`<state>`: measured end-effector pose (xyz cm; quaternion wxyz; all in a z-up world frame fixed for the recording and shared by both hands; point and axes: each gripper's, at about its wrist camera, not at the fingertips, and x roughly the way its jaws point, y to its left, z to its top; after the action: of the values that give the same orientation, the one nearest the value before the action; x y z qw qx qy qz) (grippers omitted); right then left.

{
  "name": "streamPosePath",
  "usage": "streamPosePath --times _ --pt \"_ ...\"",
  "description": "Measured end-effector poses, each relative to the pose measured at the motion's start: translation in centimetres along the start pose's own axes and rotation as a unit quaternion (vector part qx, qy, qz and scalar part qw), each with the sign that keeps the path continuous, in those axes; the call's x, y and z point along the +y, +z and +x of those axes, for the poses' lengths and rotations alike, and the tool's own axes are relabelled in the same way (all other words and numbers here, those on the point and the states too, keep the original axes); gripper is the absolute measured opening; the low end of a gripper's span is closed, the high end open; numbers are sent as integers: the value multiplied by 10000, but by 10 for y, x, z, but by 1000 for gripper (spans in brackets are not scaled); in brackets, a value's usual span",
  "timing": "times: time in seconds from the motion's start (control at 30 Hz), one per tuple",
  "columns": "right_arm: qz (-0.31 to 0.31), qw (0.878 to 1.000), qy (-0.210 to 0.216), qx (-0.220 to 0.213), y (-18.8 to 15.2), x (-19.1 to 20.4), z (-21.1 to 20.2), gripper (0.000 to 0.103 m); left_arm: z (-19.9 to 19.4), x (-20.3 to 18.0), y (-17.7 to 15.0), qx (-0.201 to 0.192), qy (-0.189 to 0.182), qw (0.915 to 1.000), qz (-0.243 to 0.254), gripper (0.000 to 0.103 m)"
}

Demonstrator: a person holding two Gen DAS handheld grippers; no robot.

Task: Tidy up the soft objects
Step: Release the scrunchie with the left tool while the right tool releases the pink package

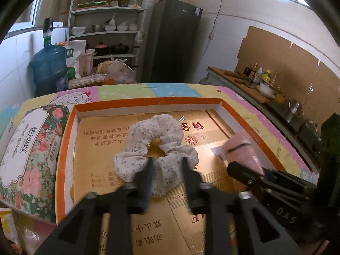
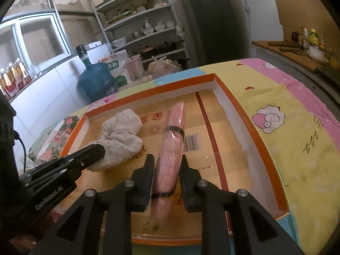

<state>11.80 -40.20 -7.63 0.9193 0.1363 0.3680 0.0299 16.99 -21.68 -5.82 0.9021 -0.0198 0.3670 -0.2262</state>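
**Grippers clamp two soft items inside orange-rimmed box**

Fingertips of the left gripper (image 1: 167, 165) vanish into the folds of a white floral scrunchie (image 1: 156, 146), so the exact contact cannot be made out, though the fabric bunches between the two fingers, which are pressed against it. The scrunchie rests on the gold printed lining at the centre of the shallow orange-rimmed box (image 1: 65, 140). In the right wrist view its ring shape is lost; it reads only as a crumpled white heap (image 2: 122, 136), its near end covered by the left tool.

To its right, the right gripper (image 2: 166, 163) is closed on a pink roll in clear wrap (image 2: 173, 146), gripped near the middle, with one end pointing to the far wall of the box (image 2: 250, 131) and the near end dropping below the fingers. From the left wrist view the same roll (image 1: 242, 150) is blurred and partly masked by the right tool's body.

Both tools reach in from the near side, angled downward. A flowered tissue pack (image 1: 27, 159) lies just left of the box, cut off at the frame edge, on the pastel cartoon tablecloth (image 2: 297, 131).
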Motion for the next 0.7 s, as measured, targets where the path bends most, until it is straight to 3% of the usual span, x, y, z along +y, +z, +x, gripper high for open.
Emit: streamPosePath --times 0.03,0.17,0.43,0.7 --pt "-9 10000 -5 -3 0 1 0 32 -2 0 0 -27 -9 10000 -5 48" --pt "-51 9999 -68 -57 0 3 -2 53 -10 -2 1 -152 96 9998 43 54" --pt "-11 9998 -122 -161 -4 7 -11 54 -25 -3 0 -221 178 9996 52 57" --pt "-12 9985 -420 -353 -8 11 -27 65 -40 -2 -4 -233 277 9993 31 59"
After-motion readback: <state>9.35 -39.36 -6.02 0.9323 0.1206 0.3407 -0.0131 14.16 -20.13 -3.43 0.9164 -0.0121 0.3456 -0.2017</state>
